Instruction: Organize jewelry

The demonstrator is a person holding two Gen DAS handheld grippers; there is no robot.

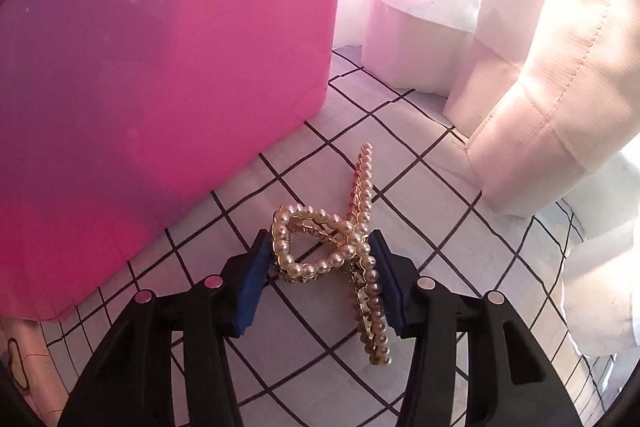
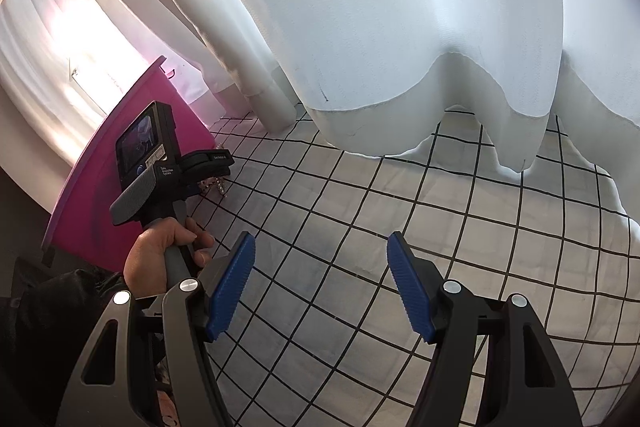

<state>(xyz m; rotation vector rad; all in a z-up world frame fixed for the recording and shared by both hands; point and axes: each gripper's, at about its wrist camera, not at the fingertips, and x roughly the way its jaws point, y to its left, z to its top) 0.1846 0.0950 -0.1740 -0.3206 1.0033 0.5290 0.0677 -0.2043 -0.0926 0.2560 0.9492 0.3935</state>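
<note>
The left gripper (image 1: 320, 259) holds a pearl hair claw clip (image 1: 340, 247) between its two blue pads (image 1: 250, 291); both pads press on the sides of the clip. The clip has gold metal under the pearls, and one long arm of it points forward, away from the gripper. It is just above, or maybe touching, the white cloth with black grid lines (image 1: 420, 227); I cannot tell which. A big pink box (image 1: 168, 75) stands just beside the clip on the left, and pale curtains (image 1: 540, 67) hang at the right.

The right gripper (image 2: 320, 283) is spread wide and has nothing between its pads. It is over the same grid cloth. In its view, the person's left hand (image 2: 160, 251) grips the handle of the other gripper next to the pink box.
</note>
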